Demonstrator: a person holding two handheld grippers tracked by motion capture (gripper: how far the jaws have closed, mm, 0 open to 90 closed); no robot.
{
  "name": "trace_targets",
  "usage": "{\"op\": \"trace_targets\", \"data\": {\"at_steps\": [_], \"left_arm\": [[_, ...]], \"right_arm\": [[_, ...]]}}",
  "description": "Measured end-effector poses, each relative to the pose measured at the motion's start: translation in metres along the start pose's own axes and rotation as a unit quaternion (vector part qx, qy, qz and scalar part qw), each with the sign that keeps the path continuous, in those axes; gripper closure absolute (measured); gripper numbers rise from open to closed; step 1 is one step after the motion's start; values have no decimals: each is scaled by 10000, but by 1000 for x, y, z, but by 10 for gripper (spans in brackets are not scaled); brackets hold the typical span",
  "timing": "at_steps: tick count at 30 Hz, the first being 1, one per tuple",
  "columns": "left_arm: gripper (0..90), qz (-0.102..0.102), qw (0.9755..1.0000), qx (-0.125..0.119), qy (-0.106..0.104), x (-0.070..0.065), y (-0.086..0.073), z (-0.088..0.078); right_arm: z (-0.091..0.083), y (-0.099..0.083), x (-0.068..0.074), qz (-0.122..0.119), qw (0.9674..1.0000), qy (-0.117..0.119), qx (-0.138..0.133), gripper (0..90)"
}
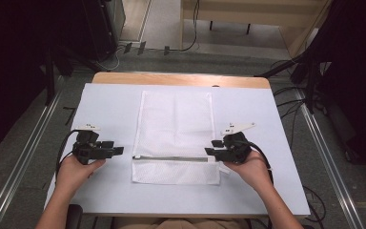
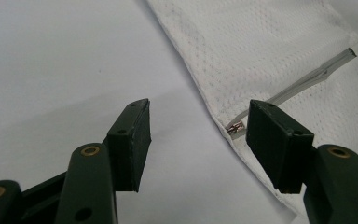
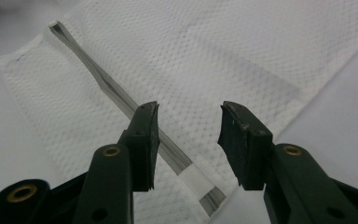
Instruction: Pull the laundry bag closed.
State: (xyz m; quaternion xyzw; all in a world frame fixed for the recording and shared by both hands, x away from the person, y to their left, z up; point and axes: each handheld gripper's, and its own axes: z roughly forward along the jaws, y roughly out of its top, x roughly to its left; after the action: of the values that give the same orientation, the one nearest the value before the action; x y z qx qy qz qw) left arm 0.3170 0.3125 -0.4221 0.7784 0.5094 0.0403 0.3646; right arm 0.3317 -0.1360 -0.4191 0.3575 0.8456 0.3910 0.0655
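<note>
Thing: white mesh laundry bag [image 1: 176,138] flat mid-desk, zipper [image 1: 171,158] across its near end | Left gripper [image 1: 116,150]: jaws apart, empty, by zipper pull [image 2: 235,127] at bag's left edge | Right gripper [image 1: 211,147]: jaws apart, empty, over zipper's right end | Advice: right pins fabric; left pinches only the pull.

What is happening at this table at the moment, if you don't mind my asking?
A person holds a black two-jaw gripper in each hand over a white mesh zip bag lying flat on a pale blue-grey table. The left gripper sits at the bag's left edge, jaws open beside the small metal zip pull. The right gripper is at the right end of the grey zip, jaws apart and holding nothing. The zip looks closed.
</note>
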Motion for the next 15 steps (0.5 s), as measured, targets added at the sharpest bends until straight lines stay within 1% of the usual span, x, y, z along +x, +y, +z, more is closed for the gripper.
{"op": "trace_targets", "data": {"at_steps": [2, 3, 6, 10, 12, 14, 15], "left_arm": [[407, 22, 10000, -22, -4, 0, 0, 0], [407, 19, 10000, -26, -11, 0, 0, -1], [407, 9, 10000, -27, -12, 0, 0, -1], [407, 22, 10000, -31, -12, 0, 0, -1], [408, 28, 10000, -33, -13, 0, 0, -1], [409, 23, 10000, -37, -13, 0, 0, -1], [409, 24, 10000, -39, -11, 0, 0, -1]], "right_arm": [[2, 2, 3, 7, 10000, 40, 0, 593], [3, 3, 4, -45, 10000, 53, 9, 599], [6, 7, 8, -61, 9999, 117, 15, 616], [8, 10, 11, -89, 9999, 141, 40, 621], [13, 13, 16, -159, 9996, 218, 53, 625], [14, 15, 18, -150, 9996, 238, 86, 626], [16, 16, 19, -188, 9995, 248, 101, 626]]}}
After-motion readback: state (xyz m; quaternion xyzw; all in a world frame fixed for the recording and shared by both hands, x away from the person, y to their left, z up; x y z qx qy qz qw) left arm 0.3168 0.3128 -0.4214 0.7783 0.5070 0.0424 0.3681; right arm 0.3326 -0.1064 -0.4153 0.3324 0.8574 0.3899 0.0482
